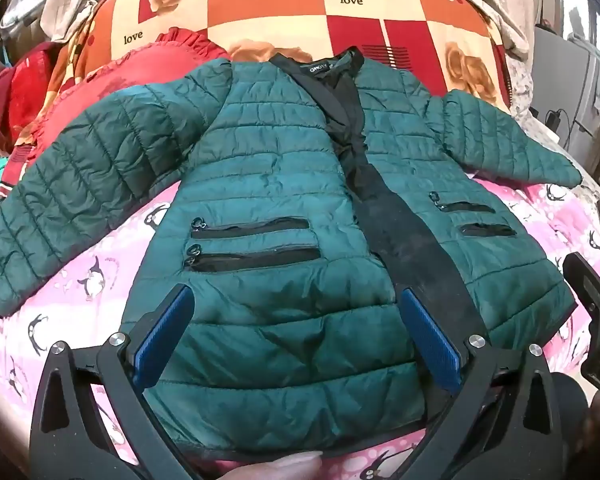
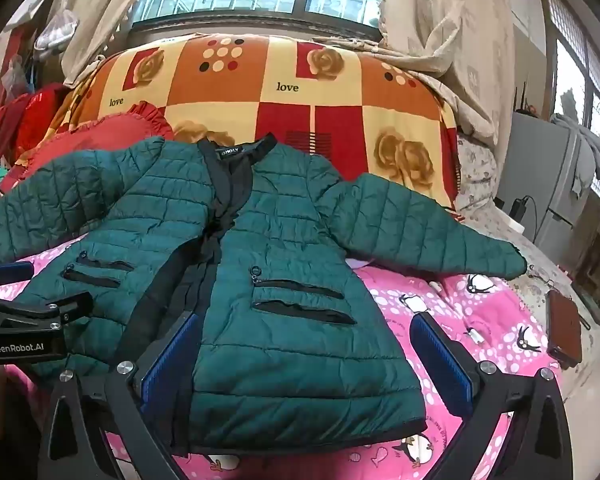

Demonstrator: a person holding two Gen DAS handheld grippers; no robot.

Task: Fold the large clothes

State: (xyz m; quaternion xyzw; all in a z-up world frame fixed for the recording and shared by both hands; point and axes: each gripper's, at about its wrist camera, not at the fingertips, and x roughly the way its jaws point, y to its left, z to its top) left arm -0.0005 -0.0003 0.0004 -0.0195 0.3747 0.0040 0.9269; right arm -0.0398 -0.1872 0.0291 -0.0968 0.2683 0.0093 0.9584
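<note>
A dark green quilted jacket (image 1: 268,184) lies front up on a pink penguin-print bed sheet (image 1: 80,280), sleeves spread to both sides, black placket down the middle. It also shows in the right wrist view (image 2: 284,280). My left gripper (image 1: 296,312) is open, its blue pads over the jacket's left front panel near the hem. My right gripper (image 2: 308,340) is open over the right front panel near the hem. Neither holds any cloth. The left gripper's body shows at the left of the right wrist view (image 2: 24,320).
A folded orange and red rose-print blanket (image 2: 300,96) lies behind the collar. A red frilled cushion (image 1: 148,68) sits at the back left. A brown wallet-like case (image 2: 564,328) lies on the bed at right. Curtains, a window and a grey appliance (image 2: 540,176) stand beyond.
</note>
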